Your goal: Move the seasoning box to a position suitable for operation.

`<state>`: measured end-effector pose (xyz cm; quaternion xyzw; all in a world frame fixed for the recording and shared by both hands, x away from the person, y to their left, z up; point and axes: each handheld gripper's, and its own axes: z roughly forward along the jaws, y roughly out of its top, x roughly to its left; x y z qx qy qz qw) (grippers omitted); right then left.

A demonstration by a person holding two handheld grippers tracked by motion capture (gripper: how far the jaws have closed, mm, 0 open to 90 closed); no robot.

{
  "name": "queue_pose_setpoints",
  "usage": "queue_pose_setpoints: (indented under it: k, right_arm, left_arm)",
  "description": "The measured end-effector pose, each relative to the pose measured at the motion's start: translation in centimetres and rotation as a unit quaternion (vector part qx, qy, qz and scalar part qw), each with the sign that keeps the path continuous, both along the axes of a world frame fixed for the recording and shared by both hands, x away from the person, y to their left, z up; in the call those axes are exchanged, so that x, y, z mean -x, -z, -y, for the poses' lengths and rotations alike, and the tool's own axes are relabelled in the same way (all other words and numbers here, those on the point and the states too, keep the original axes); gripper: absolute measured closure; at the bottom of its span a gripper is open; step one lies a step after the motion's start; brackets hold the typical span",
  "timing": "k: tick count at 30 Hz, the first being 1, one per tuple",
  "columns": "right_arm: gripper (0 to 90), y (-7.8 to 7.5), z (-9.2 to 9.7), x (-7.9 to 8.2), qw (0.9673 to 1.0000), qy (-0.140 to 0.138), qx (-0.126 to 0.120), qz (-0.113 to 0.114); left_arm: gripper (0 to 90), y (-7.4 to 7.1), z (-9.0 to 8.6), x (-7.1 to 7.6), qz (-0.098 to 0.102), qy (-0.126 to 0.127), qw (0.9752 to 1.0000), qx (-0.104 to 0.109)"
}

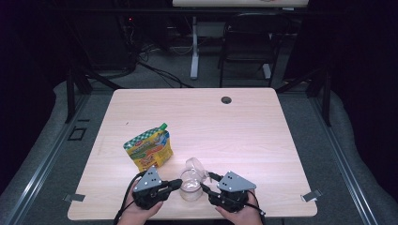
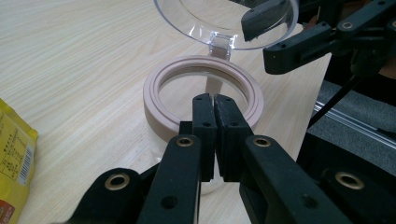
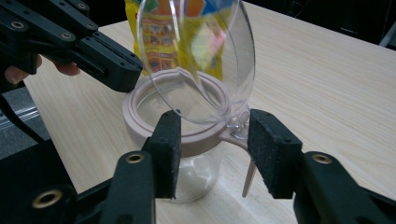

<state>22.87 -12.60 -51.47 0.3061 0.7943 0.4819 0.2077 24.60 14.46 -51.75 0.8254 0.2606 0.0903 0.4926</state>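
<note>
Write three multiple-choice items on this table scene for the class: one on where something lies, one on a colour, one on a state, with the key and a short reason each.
1. Where does the yellow pouch lie, in the high view?
A. left of the jar and farther up the table
B. inside the jar
C. at the table's right edge

2. What colour is the ring round the mouth of the jar?
A. bright blue
B. pale pink
C. black

3. How does the clear lid stand?
A. pressed shut
B. lying loose on the table
C. swung up on its hinge

Key: A, the pouch sits up and left of the jar; B, the left gripper view shows a pinkish rim; C, the lid rises above the open mouth.
</note>
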Motion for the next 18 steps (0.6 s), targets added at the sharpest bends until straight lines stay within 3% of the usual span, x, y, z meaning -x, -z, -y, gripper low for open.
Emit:
queue_pose_setpoints:
  k: [13, 18]
  right_arm:
    - [64.0, -0.27, 0.72, -0.11, 0.9996, 0.018, -0.020, 0.002]
    - [64.5, -0.27, 0.84, -0.15, 0.9997, 0.016, -0.016, 0.002]
  left_arm:
    - [87.8, 0.03, 0.00, 0.00, 0.000, 0.000, 1.0000, 0.000]
    - [87.9, 0.04, -0.01, 0.01, 0.000, 0.000, 1.0000, 0.001]
